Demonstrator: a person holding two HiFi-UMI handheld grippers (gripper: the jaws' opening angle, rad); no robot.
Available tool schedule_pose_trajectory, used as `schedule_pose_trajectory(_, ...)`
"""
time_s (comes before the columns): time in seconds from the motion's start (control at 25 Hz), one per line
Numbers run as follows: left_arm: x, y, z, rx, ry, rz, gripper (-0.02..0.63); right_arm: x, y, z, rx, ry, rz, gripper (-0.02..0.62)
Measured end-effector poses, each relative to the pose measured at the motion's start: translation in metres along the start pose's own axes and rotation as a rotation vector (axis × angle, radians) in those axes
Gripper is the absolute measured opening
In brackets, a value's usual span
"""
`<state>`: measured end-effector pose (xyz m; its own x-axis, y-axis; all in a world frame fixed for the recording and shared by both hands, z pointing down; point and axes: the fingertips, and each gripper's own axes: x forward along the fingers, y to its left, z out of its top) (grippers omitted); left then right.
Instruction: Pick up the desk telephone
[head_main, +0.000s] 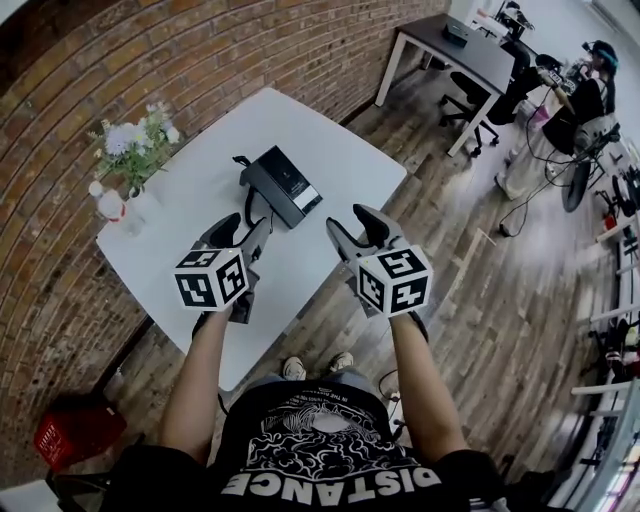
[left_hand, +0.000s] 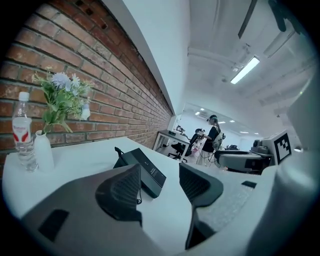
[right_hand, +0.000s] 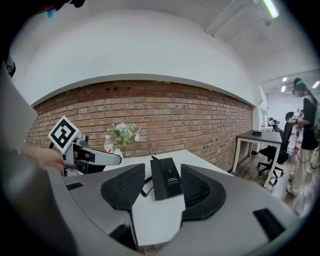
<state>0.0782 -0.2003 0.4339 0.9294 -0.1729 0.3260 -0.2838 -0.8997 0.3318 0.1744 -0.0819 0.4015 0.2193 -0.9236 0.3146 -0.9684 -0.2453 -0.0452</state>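
Here, both hand-held grippers (head_main: 245, 228) (head_main: 353, 222) wide, empty.

Vase (left_hand: 44, 151) of flowers (left_hand: 62, 97) beside a water bottle (left_hand: 22, 134) on white table (head_main: 330, 150)

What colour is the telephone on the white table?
The telephone is black; the head view shows it best.

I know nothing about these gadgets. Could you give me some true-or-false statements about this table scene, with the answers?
The desk telephone lies on the white table. True.
The left gripper is clamped on the telephone. False: its jaws stand apart, empty, short of it.
The right gripper is open and holds nothing. True.
The flowers stand in a red vase. False: the vase is white.
A water bottle stands beside the vase. True.
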Motion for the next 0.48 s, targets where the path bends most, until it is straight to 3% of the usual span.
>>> schedule_pose_trajectory(0.2,0.016,0.013,0.001,-0.01,0.002,0.025,0.222,0.027,-0.014,0.0,-0.008,0.014,0.04,0.207)
schedule_pose_trajectory(0.48,0.047,0.03,-0.004,-0.045,0.005,0.115,0.225,0.084,-0.038,0.0,-0.034,0.043,0.166,0.215)
